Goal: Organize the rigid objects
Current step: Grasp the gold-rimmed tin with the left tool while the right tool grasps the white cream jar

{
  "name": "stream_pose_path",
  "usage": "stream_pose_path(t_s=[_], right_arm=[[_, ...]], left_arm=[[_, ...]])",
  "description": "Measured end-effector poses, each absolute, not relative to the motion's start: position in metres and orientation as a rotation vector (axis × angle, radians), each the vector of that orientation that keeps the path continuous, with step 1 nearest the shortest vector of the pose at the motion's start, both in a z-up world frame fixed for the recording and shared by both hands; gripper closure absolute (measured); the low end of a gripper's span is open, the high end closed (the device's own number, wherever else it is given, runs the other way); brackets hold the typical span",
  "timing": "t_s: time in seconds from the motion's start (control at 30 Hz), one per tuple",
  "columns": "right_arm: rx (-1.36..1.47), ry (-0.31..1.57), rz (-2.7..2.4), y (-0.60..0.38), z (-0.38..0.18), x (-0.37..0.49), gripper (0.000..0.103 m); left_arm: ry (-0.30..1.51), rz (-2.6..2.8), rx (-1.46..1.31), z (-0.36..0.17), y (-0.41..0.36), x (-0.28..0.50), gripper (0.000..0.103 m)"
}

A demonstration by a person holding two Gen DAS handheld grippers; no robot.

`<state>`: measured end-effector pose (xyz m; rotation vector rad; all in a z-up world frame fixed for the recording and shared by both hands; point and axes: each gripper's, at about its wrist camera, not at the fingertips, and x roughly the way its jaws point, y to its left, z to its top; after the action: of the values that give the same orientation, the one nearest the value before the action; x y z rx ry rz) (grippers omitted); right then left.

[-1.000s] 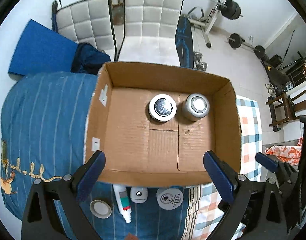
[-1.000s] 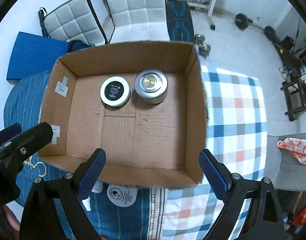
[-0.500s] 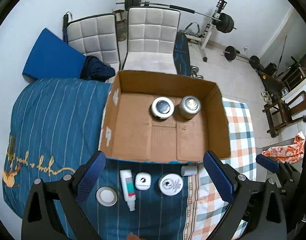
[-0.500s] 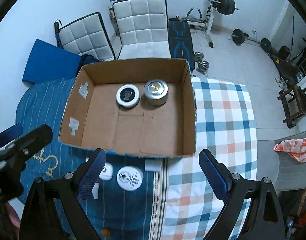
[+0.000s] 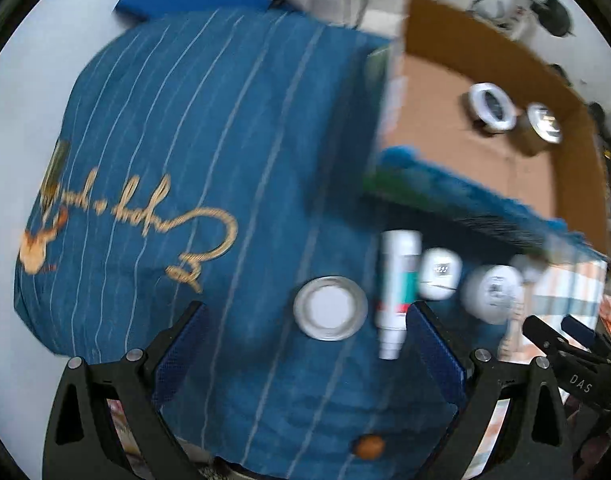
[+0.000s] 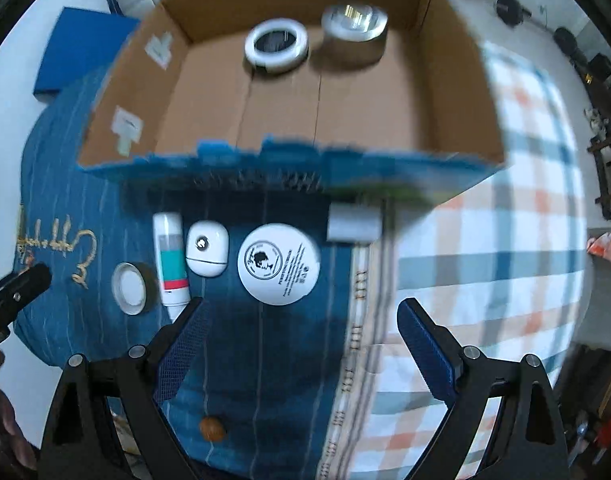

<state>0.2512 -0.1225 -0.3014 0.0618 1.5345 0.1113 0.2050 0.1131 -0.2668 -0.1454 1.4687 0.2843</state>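
Observation:
A cardboard box (image 6: pixel 445 80) sits on the bed and holds a white-rimmed jar (image 6: pixel 276 44) and a silver tin (image 6: pixel 355 24). In front of the box lie a small round tin (image 6: pixel 130 289), a white tube (image 6: pixel 170 260), a white oval case (image 6: pixel 206 249), a large white round lid (image 6: pixel 279 264) and a grey block (image 6: pixel 353 224). My left gripper (image 5: pixel 305 354) is open just below the small round tin (image 5: pixel 330 307) and the tube (image 5: pixel 397 286). My right gripper (image 6: pixel 301 354) is open just below the large lid. Both are empty.
The bed has a blue striped cover (image 5: pixel 165 160) on the left and a checked cloth (image 6: pixel 505 240) on the right. A small brown bead (image 6: pixel 212 429) lies near the front edge. Gym gear and chairs stand beyond the bed.
Both grippers have dropped closer to the bed and pulled back from the box toward the row of loose items. The left one swung to the left. Both stay open.

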Motion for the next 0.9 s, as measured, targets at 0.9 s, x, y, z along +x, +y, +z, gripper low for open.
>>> stream_pose_path(t_s=[0.9], right_arm=[[0.007,1.761,0.082,-0.114,-0.402,0.225,0.03]], left_arm=[[1.753,0.185,-0.284,-0.412,0.117,0.213,0.015]])
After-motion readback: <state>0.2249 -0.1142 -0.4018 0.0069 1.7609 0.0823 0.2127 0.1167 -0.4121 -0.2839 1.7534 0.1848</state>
